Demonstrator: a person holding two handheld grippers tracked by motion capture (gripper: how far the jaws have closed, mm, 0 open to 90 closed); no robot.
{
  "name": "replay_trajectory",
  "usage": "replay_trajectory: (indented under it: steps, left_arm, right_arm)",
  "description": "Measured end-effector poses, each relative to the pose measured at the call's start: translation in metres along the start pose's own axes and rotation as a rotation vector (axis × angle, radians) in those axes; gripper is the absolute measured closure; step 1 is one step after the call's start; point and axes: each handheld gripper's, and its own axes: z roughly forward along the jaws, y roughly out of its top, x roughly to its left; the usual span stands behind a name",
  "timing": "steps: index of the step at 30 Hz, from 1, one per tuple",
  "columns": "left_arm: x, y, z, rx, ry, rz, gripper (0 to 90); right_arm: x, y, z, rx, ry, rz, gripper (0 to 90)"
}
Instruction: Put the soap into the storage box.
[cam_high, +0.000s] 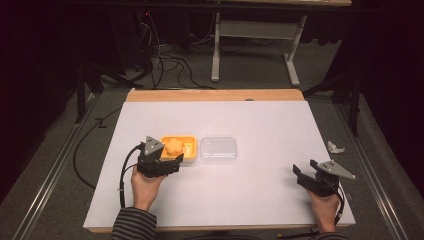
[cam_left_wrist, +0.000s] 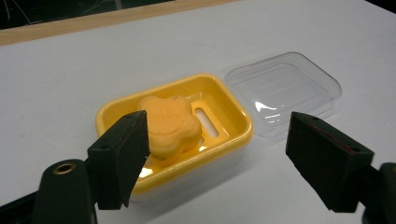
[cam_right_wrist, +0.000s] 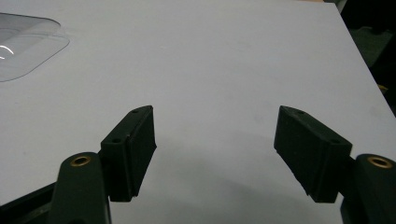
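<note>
The soap dish (cam_left_wrist: 233, 112) is bright yellow, and the flower-shaped soap (cam_left_wrist: 170, 123) in it is a paler orange-yellow with a few dark specks. Just right of it, the lid (cam_left_wrist: 285, 88) is clear and colourless, catching white glints. The table top (cam_high: 260, 120) is plain white with a light wood strip along its far edge. Both grippers, left gripper (cam_high: 167, 167) and right gripper (cam_high: 306, 174), are black with grey plates and brass-coloured screw eyes. The sleeve (cam_high: 134, 224) at the near left is striped, seemingly grey and black.
</note>
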Motion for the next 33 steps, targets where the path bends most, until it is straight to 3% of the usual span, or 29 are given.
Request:
replay_trajectory:
  steps: [12,33]
  left_arm:
    - [-0.006,-0.014,-0.011,-0.001,-0.018,0.011,22.2]
    - [-0.022,-0.027,-0.009,0.017,-0.042,0.025,22.8]
  right_arm:
    - [0.001,0.000,0.000,0.006,-0.003,-0.001,29.6]
    - [0.000,0.000,0.000,0.001,0.000,-0.003,29.6]
